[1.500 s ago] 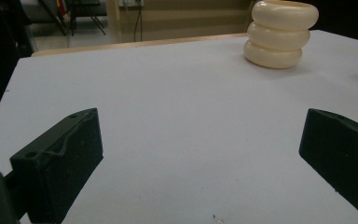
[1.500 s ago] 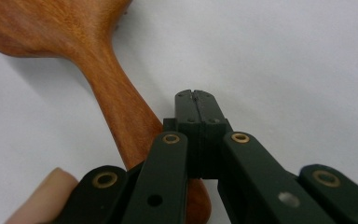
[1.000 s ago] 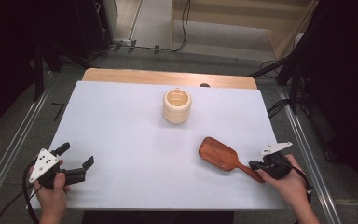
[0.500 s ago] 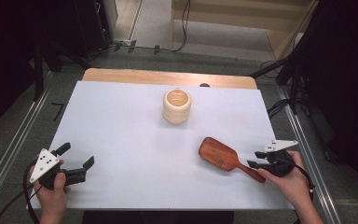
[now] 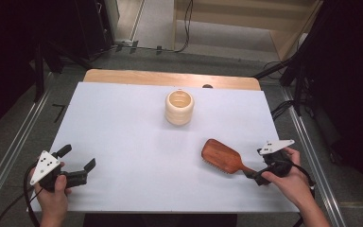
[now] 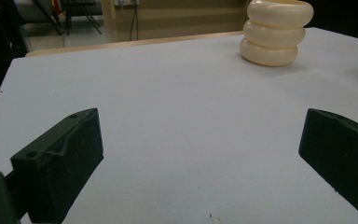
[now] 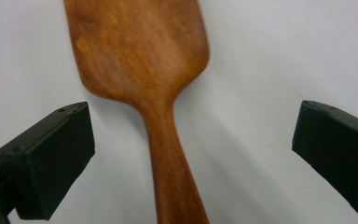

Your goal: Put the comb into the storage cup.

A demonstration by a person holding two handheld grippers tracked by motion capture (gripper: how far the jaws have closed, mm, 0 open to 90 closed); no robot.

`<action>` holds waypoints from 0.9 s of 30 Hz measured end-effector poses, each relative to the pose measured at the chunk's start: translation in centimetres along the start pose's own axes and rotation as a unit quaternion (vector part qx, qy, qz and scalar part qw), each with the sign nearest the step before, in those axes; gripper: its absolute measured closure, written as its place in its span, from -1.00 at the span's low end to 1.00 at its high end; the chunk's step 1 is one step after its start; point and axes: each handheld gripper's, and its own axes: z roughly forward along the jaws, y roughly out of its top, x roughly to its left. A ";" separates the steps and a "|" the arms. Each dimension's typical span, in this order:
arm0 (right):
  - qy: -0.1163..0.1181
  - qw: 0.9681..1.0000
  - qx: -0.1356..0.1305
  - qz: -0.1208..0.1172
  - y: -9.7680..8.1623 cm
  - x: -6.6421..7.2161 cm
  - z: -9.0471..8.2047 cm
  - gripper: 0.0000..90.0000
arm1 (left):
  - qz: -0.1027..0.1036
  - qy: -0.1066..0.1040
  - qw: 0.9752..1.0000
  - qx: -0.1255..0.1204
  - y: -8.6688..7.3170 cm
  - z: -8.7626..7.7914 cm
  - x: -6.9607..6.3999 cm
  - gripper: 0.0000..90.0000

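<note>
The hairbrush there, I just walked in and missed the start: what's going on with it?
A person holds a gripper in each hand. The right gripper has just been opening its jaws; the wooden hairbrush lies on the white table, its handle between the jaws, untouched. The left gripper rests open at the near left corner. A cream ridged cup stands farther back.

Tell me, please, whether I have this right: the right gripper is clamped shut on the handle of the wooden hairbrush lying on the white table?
Not quite. The right gripper is open: the right gripper view shows its jaws standing wide on either side of the wooden hairbrush handle, not touching it. The brush does lie on the white table.
</note>
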 end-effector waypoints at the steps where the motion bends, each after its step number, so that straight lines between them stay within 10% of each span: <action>1: 0.006 1.000 0.005 -0.005 0.1 0.1 0.3 -1.00 | 0.000 0.000 1.000 0.000 0.0 0.0 0.0 -1.00; 27: 0.037 0.996 0.062 -0.047 0.7 1.0 3.1 0.33 | 0.000 -0.001 1.000 0.000 0.0 0.0 0.0 -1.00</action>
